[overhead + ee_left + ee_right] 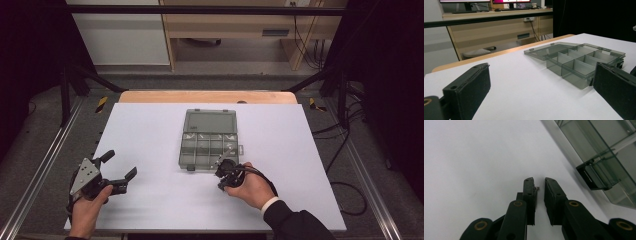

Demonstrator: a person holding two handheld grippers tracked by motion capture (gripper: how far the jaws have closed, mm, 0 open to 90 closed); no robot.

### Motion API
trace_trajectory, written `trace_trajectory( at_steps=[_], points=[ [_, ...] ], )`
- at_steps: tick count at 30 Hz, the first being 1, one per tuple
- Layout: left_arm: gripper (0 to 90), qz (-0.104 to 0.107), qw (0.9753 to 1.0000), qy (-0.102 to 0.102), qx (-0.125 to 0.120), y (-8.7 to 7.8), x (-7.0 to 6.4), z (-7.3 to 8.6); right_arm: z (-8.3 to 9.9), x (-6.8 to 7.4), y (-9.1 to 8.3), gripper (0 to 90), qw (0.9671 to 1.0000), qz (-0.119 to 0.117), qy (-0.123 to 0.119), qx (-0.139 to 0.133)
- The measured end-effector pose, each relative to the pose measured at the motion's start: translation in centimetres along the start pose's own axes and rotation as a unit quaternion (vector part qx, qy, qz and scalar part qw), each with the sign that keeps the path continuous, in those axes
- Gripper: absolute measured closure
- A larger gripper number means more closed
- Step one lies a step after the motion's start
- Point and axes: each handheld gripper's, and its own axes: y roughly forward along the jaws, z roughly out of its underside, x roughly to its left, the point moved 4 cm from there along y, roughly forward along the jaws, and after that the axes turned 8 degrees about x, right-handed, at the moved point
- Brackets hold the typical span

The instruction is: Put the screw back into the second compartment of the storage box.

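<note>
A clear grey plastic organizer box (207, 140) lies open at the middle of the white counter (145, 200), its lid (210, 121) folded flat on the far side and its divided compartments on the near side. The right tool (223, 172), gripped in the person's right hand (252, 189), sits just off the box's near right corner, close to a black latch (592, 178) on the box's front wall; the right gripper view shows its jaws nearly closed with a narrow gap between them, and what looks like a tiny dark speck at the tip of one pad, too small to identify. The left tool (117, 170), held in the left hand (90, 210), rests well apart at the near left of the counter, jaws spread wide and empty, pointing toward the box (584, 62).
</note>
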Motion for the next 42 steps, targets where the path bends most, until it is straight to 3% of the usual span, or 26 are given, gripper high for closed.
trace_trajectory(
  at_steps=[13,31,36,42],
  points=[
    [1.1,0.000,1.0000,0.001,0.001,0.0,0.0,0.0,0.0,0.3,0.0,84.4,0.9998,0.017,0.000,0.005],
    [1.1,0.000,1.0000,0.001,0.001,0.0,0.0,0.0,0.1,0.0,-0.1,87.9,0.9999,0.007,0.000,-0.007],
    [1.1,0.000,1.0000,0.000,0.001,0.0,0.0,0.0,-0.2,-0.3,-1.1,87.8,0.9994,0.004,0.006,-0.034],
    [1.1,0.000,1.0000,0.000,0.000,0.0,0.0,0.0,-1.1,-0.7,-3.0,87.9,0.9964,0.004,0.019,-0.082]
  ],
)
